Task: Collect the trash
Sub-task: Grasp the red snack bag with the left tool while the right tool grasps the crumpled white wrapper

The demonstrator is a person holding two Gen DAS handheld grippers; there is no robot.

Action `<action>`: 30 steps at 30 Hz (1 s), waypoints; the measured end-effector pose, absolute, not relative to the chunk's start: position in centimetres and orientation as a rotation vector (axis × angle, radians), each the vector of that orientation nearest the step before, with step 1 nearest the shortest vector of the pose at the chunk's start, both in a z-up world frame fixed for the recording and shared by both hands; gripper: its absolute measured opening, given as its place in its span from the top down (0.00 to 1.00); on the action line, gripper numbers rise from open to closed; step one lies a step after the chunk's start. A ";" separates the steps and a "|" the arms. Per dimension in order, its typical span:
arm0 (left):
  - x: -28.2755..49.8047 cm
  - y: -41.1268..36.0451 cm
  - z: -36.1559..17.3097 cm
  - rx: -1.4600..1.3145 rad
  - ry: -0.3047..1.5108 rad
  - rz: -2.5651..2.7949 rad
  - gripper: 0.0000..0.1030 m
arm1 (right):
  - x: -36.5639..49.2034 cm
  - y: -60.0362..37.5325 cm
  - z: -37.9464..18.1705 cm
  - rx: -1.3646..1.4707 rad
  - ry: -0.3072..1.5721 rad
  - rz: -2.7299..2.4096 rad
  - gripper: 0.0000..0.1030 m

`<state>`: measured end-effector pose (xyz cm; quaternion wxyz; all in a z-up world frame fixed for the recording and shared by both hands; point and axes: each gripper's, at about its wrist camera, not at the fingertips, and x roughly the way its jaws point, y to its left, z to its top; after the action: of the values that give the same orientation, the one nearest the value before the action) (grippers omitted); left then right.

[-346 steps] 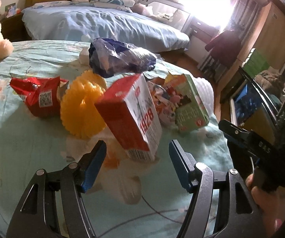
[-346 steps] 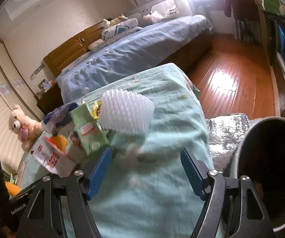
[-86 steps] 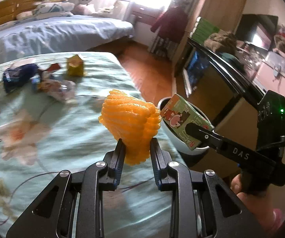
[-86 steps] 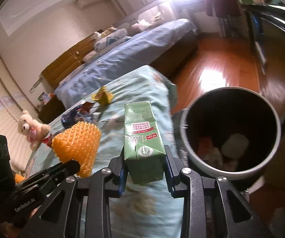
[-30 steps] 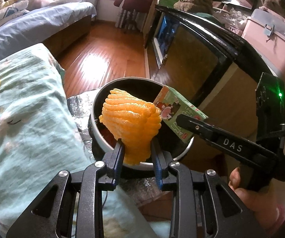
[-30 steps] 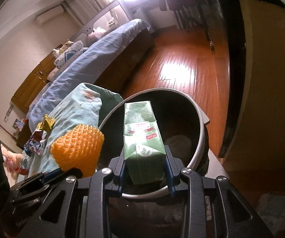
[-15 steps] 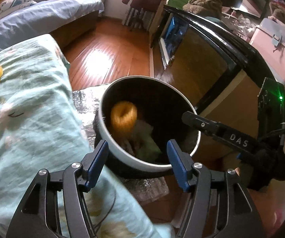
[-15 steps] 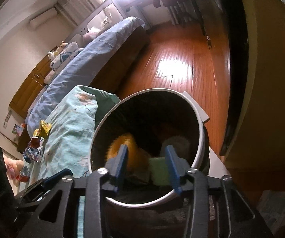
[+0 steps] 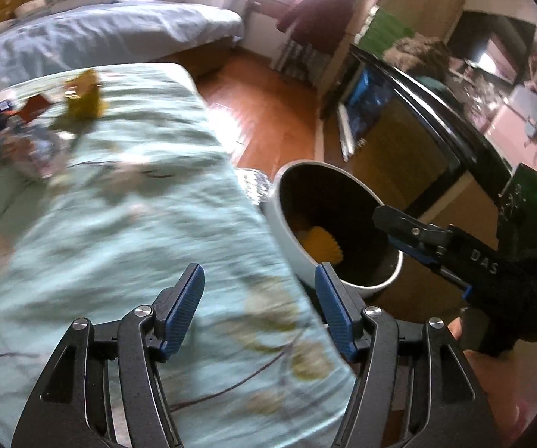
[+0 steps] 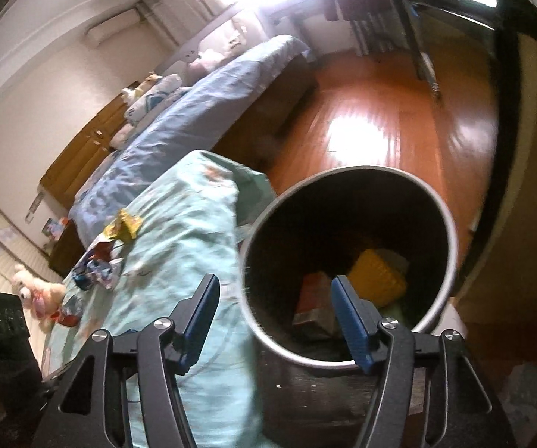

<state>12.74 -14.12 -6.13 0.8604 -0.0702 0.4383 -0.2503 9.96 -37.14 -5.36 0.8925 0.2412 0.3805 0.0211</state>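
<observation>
Both claws are empty, the left gripper [image 9: 259,308] with jaws apart and the right gripper [image 10: 274,319] with jaws opening over the bin [image 10: 438,201], while the remaining wrappers [image 9: 25,149] lie far up the bedspread [image 9: 119,224], likely nearer the left.

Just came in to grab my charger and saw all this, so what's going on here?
A person is collecting trash off the bed with a hand-held gripper in each hand. The left hand-held gripper is open and empty; the right hand-held gripper is opening, nothing between its jaws. The orange foam net lies in the trash bin. The yellow wrapper and other wrappers remain on the bed.
</observation>
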 end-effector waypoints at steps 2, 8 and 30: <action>12.7 -12.8 -6.0 -0.161 0.914 -0.498 0.39 | 10.1 -36.0 -5.1 0.491 0.785 0.066 0.34; 12.4 -8.3 -6.2 -0.205 0.897 -0.399 0.39 | 11.1 -31.8 -4.6 0.460 0.794 0.147 0.29; 12.3 5.9 -7.7 -0.355 0.869 -0.102 0.33 | 14.2 -20.7 -5.7 0.354 0.866 0.331 0.18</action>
<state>12.33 5.86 -7.70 0.8906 -0.1711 0.4186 -0.0490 14.18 -20.72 -5.66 0.8794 0.1700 0.4155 0.1587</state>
